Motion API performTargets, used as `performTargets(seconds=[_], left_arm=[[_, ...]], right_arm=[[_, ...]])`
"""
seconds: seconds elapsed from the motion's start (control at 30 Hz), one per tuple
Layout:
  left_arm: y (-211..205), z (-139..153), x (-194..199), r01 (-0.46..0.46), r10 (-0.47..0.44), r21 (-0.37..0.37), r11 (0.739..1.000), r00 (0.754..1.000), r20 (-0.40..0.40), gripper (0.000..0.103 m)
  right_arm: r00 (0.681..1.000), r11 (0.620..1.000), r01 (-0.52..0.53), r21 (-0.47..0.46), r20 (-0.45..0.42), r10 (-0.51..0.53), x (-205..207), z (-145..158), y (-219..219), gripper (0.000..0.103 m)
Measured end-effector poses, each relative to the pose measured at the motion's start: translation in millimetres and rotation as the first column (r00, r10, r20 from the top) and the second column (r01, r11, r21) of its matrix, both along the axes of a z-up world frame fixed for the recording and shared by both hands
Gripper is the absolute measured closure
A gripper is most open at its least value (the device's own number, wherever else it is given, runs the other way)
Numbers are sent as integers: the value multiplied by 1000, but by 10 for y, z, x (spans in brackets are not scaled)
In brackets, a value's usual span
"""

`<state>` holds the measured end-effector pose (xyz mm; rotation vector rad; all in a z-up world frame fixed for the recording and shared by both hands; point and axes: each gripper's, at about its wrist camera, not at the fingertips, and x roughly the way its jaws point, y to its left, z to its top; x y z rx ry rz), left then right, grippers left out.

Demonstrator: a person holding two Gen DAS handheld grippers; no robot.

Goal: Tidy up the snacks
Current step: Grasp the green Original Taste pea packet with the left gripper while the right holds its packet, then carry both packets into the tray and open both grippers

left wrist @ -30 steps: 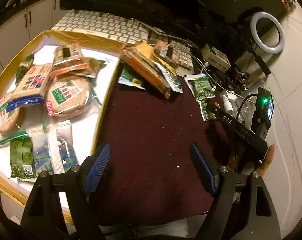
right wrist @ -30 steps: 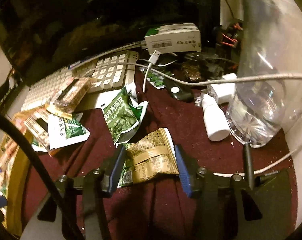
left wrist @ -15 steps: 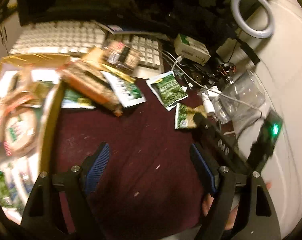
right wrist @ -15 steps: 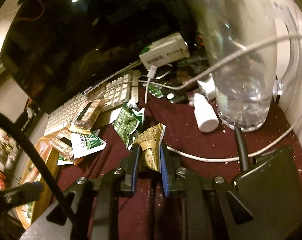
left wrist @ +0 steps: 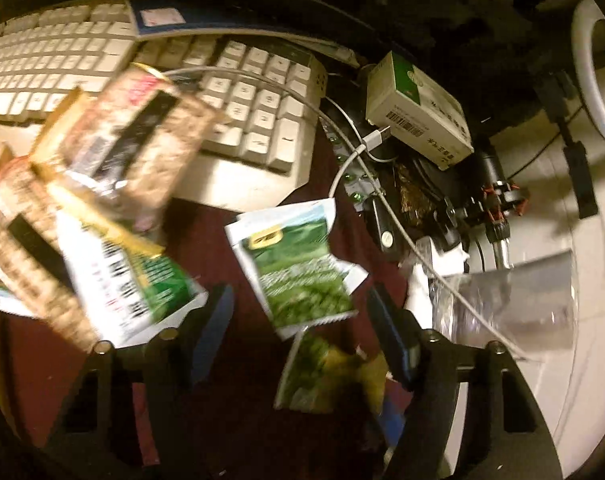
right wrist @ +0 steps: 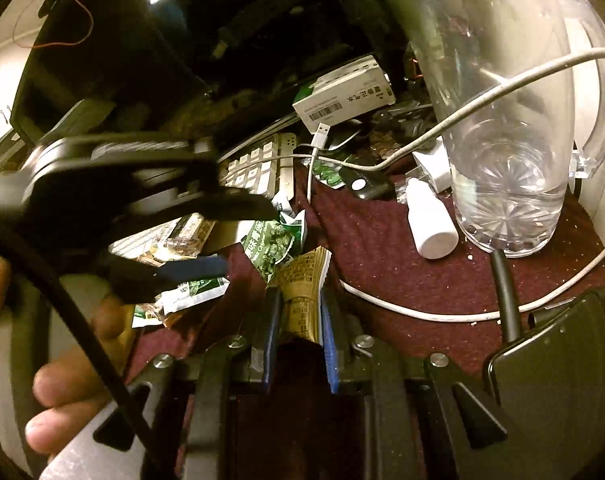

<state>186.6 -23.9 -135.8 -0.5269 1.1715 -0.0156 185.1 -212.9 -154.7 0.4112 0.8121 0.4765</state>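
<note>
Right wrist view: clear jug (right wrist: 502, 152) stands on the maroon cloth (right wrist: 382, 264), apparently empty. Right claw (right wrist: 298, 320) pinches a crumpled gold packet (right wrist: 304, 292), raised at its tips. Left claw (left wrist: 298, 320) is closing, pads clear of the green packet (left wrist: 298, 268) lying between and just beyond them.

L wrist cam looks steeply down, close over the maroon cloth (left wrist: 206, 240), keyboard (left wrist: 254, 92) ahead. R wrist cam sits lower, shallower, clear pitcher (right wrist: 502, 140) ahead-right. Both share the green snack packet (left wrist: 302, 276) (right wrist: 276, 240) and barcoded box (left wrist: 418, 116) (right wrist: 342, 98).
</note>
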Motion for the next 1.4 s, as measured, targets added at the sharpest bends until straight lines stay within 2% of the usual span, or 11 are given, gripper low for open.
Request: performTargets(seconds=[0.17,0.33,0.53,0.73,0.83,0.97,1.13,1.3,1.4], left_arm=[[-63,-132,150,-31,32,35,999,999,-25,55],[-10,-123,62,-55,55,33,998,998,3,61],[200,-89,-191,-62,62,-38,997,998,5,64],[363,117,-692,-31,35,-82,996,998,45,64],[433,257,-1045,-35,42,-66,997,994,100,64],[611,304,-1453,-56,66,-75,996,989,132,64],[918,374,-2060,-118,124,-42,992,974,191,64],[1290,369,-2564,-208,205,-8,978,956,209,64],[1533,381,-2775,-257,253,-9,966,944,211,64]], right_arm=[[1000,1000,-5,5,2,5,5,-7,-1,85],[1000,1000,-11,8,4,11,22,-15,-10,85],[1000,1000,-14,10,5,14,16,-15,-17,85],[999,999,-34,17,17,34,22,-6,-2,85],[999,999,-47,26,29,46,16,3,3,85],[993,995,-94,42,71,91,-38,47,43,85],[970,977,-207,51,140,198,-138,123,184,85],[951,966,-259,10,175,254,-244,188,357,85],[934,942,-330,60,166,316,-393,255,516,85]])
